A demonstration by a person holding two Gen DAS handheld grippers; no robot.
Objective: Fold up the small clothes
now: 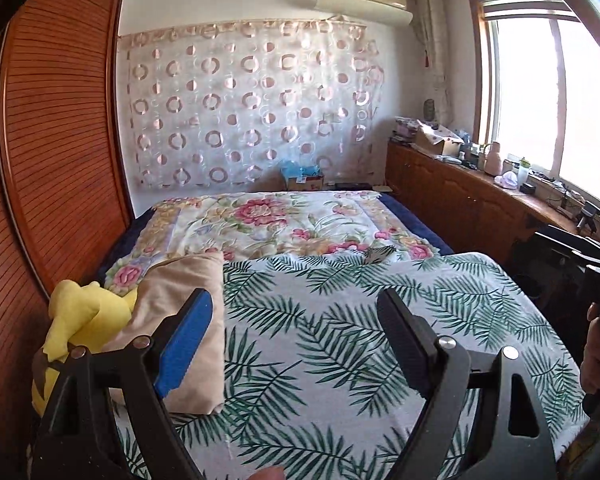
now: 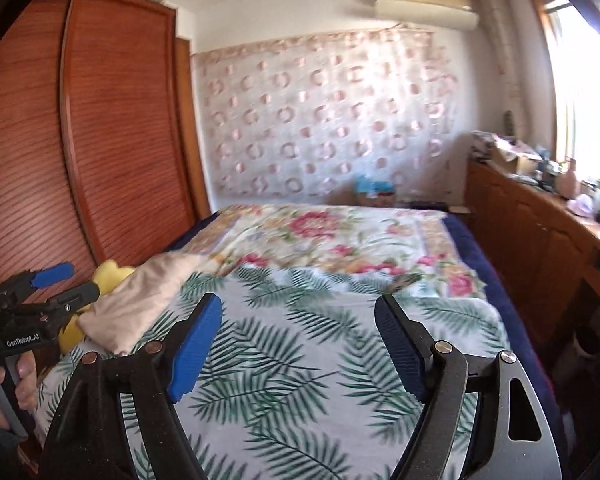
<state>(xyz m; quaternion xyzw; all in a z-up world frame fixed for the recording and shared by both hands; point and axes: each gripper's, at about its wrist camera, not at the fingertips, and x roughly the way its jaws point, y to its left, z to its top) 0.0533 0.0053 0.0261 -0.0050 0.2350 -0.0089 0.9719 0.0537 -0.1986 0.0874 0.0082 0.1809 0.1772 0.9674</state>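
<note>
A bed fills the middle of both views, and its near half is covered by a palm-leaf sheet that lies flat and bare. Beyond it spreads a floral quilt, reaching toward the far wall with its ringed curtain. A louvred wooden wardrobe stands along the left, a low wooden cabinet with clutter runs under the window on the right.

The task's thing appears to be the beige folded cloth, which sits at the near left edge of the leaf sheet, resting against a yellow plush toy. It looks already folded into a compact, thick pad, though its far side is hidden, so whether it is a garment cannot be told for certain.

The left gripper hovers over the sheet with its jaws spread wide and nothing between them; its blue pad lies in front of the cloth's right edge in this view, but contact cannot be confirmed. The right gripper is likewise wide and empty, above the middle of the sheet.

As a judgement, one fold seems finished and set aside, and both hands are free between items. The next move calls for finding another small garment, none of which shows here, and laying it flat on the bare sheet.
</note>
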